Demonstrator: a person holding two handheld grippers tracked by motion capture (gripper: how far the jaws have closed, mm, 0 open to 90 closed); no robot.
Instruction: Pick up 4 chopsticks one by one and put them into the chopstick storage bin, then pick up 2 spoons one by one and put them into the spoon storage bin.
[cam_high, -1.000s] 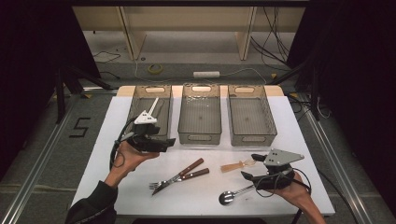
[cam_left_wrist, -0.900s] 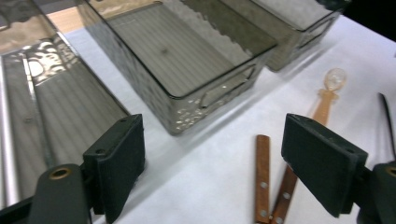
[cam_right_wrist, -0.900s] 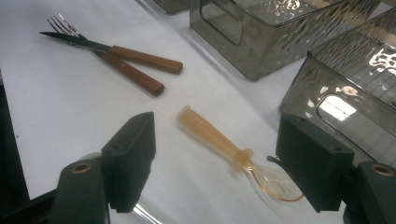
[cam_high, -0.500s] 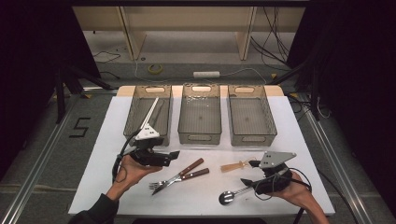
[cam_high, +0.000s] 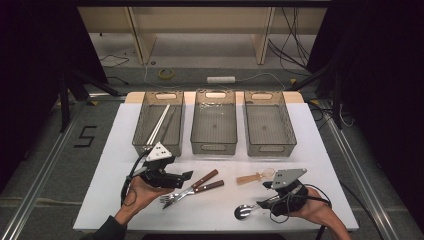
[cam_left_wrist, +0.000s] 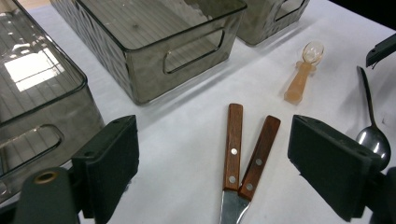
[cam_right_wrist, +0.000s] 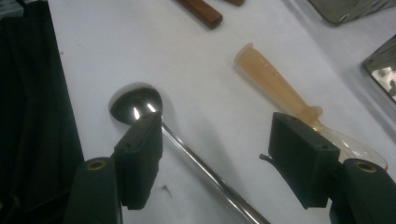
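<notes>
Two wooden-handled forks (cam_high: 192, 187) lie side by side on the white table (cam_high: 110, 150), handles (cam_left_wrist: 232, 144) pointing at the bins. My left gripper (cam_high: 186, 176) hovers low over their left side; its jaws have just been opening and stand open, the handles below the gap (cam_left_wrist: 217, 140) untouched. A metal spoon (cam_high: 245, 211) lies near the front edge. My right gripper (cam_high: 265, 195) straddles its thin handle (cam_right_wrist: 196, 163); its jaws have just been closing, but the pads stand apart from it. A translucent orange plastic spoon (cam_high: 255, 176) rests beside it (cam_right_wrist: 275, 84).
Three clear grey bins stand in a row at the back: left (cam_high: 141, 135), middle (cam_high: 215, 147), right (cam_high: 267, 148). The left one holds pale sticks (cam_high: 160, 125). The middle bin's handle wall (cam_left_wrist: 187, 60) is close ahead of my left gripper. The table's front edge runs just behind both hands.
My left gripper has come away from the front of the left bin, moving down and right to the forks. The right gripper has stayed over the metal spoon.
</notes>
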